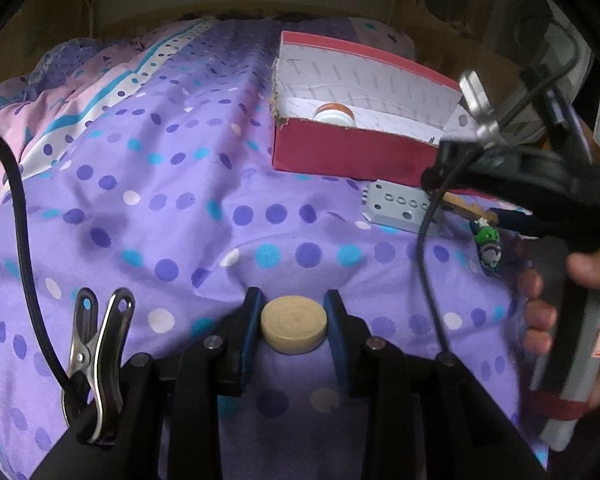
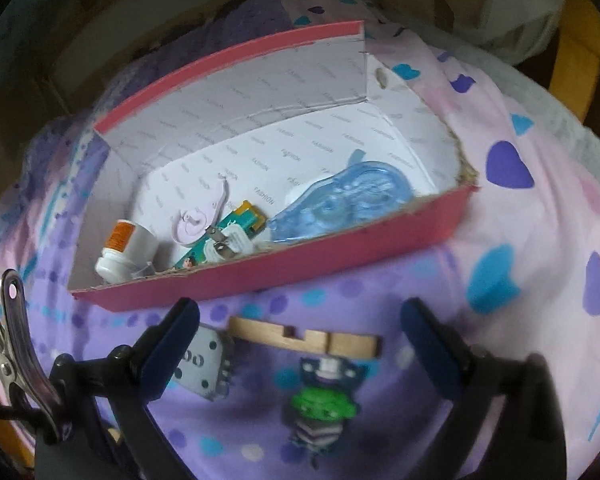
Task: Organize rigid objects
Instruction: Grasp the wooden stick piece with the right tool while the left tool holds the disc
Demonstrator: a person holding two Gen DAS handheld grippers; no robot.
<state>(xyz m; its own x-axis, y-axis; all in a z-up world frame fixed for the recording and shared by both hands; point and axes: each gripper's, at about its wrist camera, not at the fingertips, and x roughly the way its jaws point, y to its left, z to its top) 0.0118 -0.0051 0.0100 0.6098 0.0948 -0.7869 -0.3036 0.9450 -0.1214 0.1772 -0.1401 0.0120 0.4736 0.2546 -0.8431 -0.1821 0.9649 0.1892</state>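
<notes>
A round wooden disc point(image 1: 293, 323) lies on the purple dotted bedsheet between the blue pads of my left gripper point(image 1: 294, 312); the jaws stand close on both sides of it, contact unclear. A red cardboard box point(image 1: 352, 156) stands further right; in the right wrist view the box point(image 2: 284, 272) holds a white bottle point(image 2: 126, 250), a green circuit board point(image 2: 228, 232) and a blue plastic tape dispenser point(image 2: 340, 204). My right gripper point(image 2: 300, 332) is open above a wooden piece point(image 2: 304, 338), a green figure charm point(image 2: 320, 404) and a grey perforated block point(image 2: 204, 364).
The right gripper's body and the hand holding it point(image 1: 552, 240) fill the right side of the left wrist view. A black cable point(image 1: 24, 232) runs down the left. A metal clip point(image 1: 96, 360) sits on the left gripper. The bedsheet is wrinkled.
</notes>
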